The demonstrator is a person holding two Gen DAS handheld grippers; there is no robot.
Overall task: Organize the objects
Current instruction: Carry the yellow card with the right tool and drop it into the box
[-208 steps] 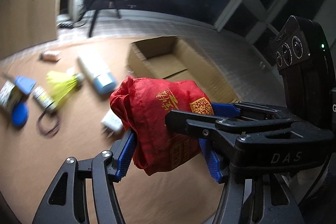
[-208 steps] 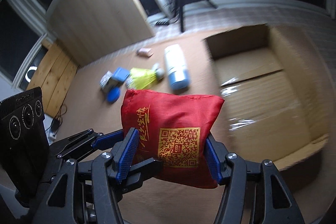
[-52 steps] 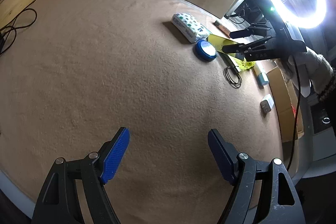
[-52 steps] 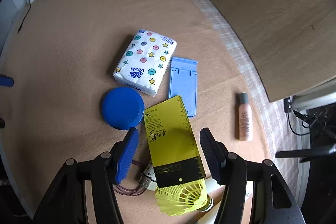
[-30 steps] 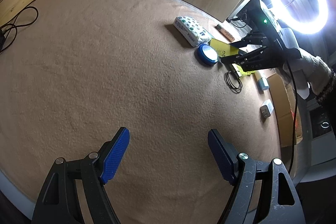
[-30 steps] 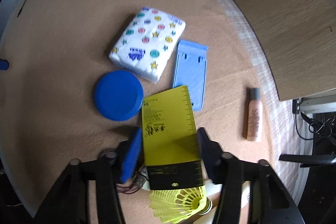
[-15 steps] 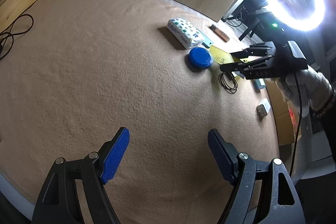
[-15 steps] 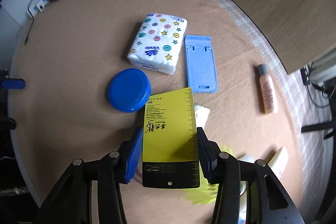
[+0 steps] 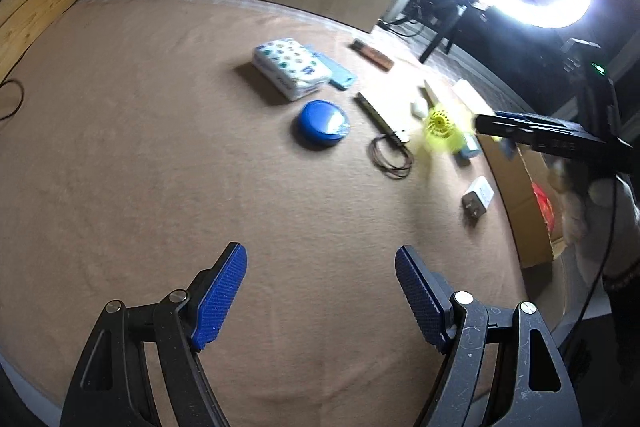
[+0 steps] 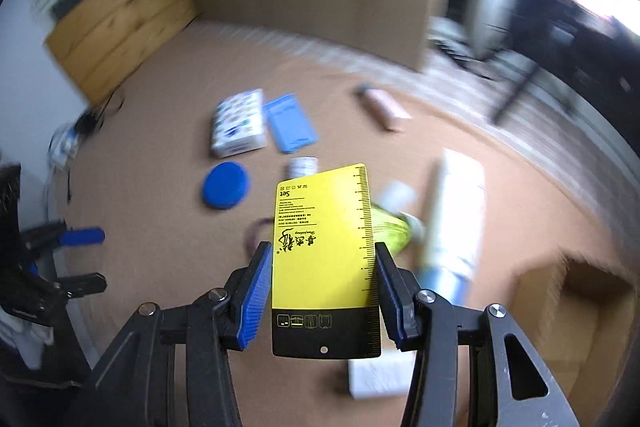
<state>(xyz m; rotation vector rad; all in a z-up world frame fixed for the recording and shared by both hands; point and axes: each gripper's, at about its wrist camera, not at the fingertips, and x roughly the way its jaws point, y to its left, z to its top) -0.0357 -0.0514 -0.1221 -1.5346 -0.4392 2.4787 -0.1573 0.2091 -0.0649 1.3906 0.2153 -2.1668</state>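
Above the tan surface (image 9: 160, 155), sorting is standing at an early stage, judging by the layout.

- Item in hand: yellow card (image 10: 324, 239), flat and stiff, black band at its near end, ruler marks running along one long edge, black print and brush script on its face. The right gripper (image 10: 320, 291) is clenching it by both long edges and holding it clear of the surface, near the cardboard box (image 10: 576, 311).
- Item already stowed: something red (image 9: 545, 211) is showing inside the box, seen from the left wrist view.
- Items lying loose, awaiting sorting: tissue pack (image 9: 286, 69), light blue stand (image 10: 291, 127), blue round lid (image 9: 322, 123), pinkish bottle (image 10: 384, 107), yellow shuttlecock (image 9: 442, 131), coiled cord (image 9: 390, 159), white charger (image 9: 478, 201), white tube (image 10: 452, 223). Several are blurring; finer detail cannot be told.
- Left gripper (image 9: 320, 291): fingers (image 9: 220, 295) are standing released and wide, nothing between them, hanging over a bare stretch of the surface.

Judgement: most pieces are waiting for collection; the card looks next for the box.
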